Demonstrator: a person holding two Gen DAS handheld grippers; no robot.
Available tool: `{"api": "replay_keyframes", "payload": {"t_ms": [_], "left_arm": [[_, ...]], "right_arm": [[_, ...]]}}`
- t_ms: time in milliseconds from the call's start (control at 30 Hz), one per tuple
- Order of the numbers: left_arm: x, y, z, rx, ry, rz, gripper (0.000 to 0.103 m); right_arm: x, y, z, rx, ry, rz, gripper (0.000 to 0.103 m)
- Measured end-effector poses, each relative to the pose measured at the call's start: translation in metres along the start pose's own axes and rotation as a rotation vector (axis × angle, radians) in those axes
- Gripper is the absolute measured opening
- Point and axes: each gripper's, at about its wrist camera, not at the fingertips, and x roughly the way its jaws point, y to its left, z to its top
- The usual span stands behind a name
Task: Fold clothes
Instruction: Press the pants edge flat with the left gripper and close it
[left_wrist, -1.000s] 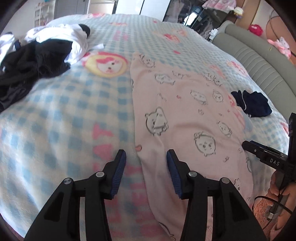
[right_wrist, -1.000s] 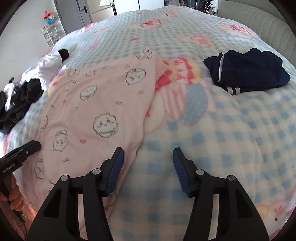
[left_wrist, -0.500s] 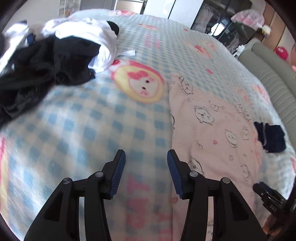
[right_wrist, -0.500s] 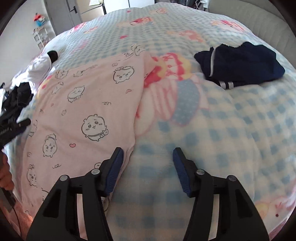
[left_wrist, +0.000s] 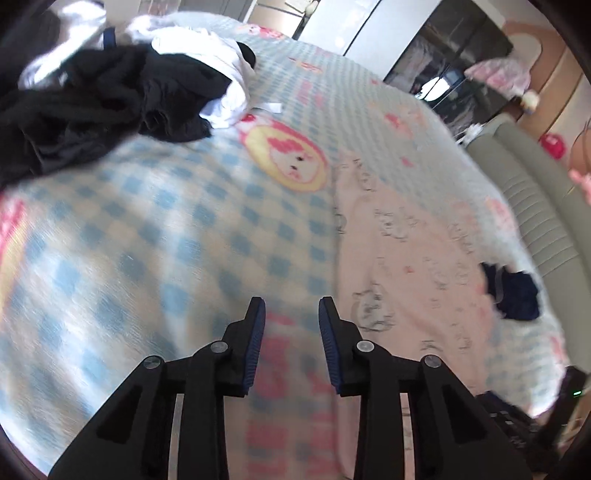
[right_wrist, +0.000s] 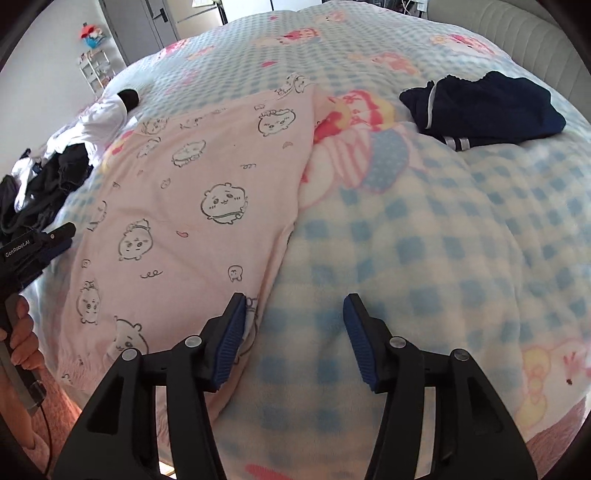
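Swinging left off the pink garment (right_wrist: 192, 206), the left gripper (left_wrist: 290, 332) now hovers over bare blanket (left_wrist: 147, 240), jaws narrowed and empty. The right gripper (right_wrist: 293, 325) stays wide at the garment's edge, which lies flat, awaiting a fold.

A printed garment (right_wrist: 192, 221) lies flat on the bed (right_wrist: 424, 258). A folded garment (right_wrist: 484, 107) sits well apart to its right. A clothes pile (left_wrist: 110, 92) lies to its left, toward the bed's far side.
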Motion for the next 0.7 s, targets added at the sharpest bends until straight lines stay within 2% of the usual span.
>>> {"api": "replay_keyframes", "payload": {"t_ms": [67, 133, 200, 300, 333, 367, 400, 467, 500, 533, 600, 633, 700], "left_arm": [[-0.003, -0.004, -0.003, 0.012, -0.005, -0.006, 0.032], [0.01, -0.012, -0.009, 0.038, 0.035, -0.011, 0.032], [0.029, -0.015, -0.011, 0.017, 0.094, -0.052, 0.035], [0.042, -0.02, -0.01, 0.014, 0.112, -0.02, 0.035], [0.041, -0.019, -0.007, 0.004, 0.108, -0.03, 0.032], [0.038, -0.017, -0.005, -0.004, 0.1, -0.036, 0.023], [0.034, -0.015, -0.004, -0.006, 0.088, -0.022, 0.018], [0.027, -0.011, -0.003, 0.007, 0.067, 0.079, 0.006], [0.023, -0.009, -0.003, 0.015, 0.057, 0.137, 0.005], [0.023, -0.008, -0.003, 0.012, 0.058, 0.144, 0.005], [0.028, -0.008, -0.003, -0.011, 0.076, 0.079, 0.006], [0.03, -0.008, -0.004, -0.023, 0.085, 0.046, 0.009], [0.035, -0.007, -0.004, -0.047, 0.103, -0.019, 0.023]], "right_arm": [[-0.007, 0.002, -0.003, 0.016, -0.012, 0.053, 0.054], [-0.005, 0.009, -0.006, 0.005, -0.005, 0.082, 0.054], [0.003, 0.02, -0.014, -0.047, 0.012, 0.045, 0.054], [0.011, 0.022, -0.022, -0.082, 0.018, 0.004, 0.054], [0.011, 0.02, -0.023, -0.076, 0.019, 0.005, 0.054], [0.011, 0.018, -0.025, -0.069, 0.019, 0.005, 0.054], [0.011, 0.016, -0.025, -0.065, 0.02, 0.002, 0.054], [0.01, 0.013, -0.026, -0.057, 0.025, -0.01, 0.054], [0.011, 0.011, -0.026, -0.048, 0.029, -0.013, 0.054], [0.01, 0.01, -0.025, -0.039, 0.03, -0.013, 0.054], [0.004, 0.01, -0.022, -0.017, 0.021, 0.0, 0.054], [-0.002, 0.011, -0.018, -0.007, -0.002, 0.023, 0.054], [-0.011, 0.011, -0.007, 0.003, -0.053, 0.081, 0.054]]}}
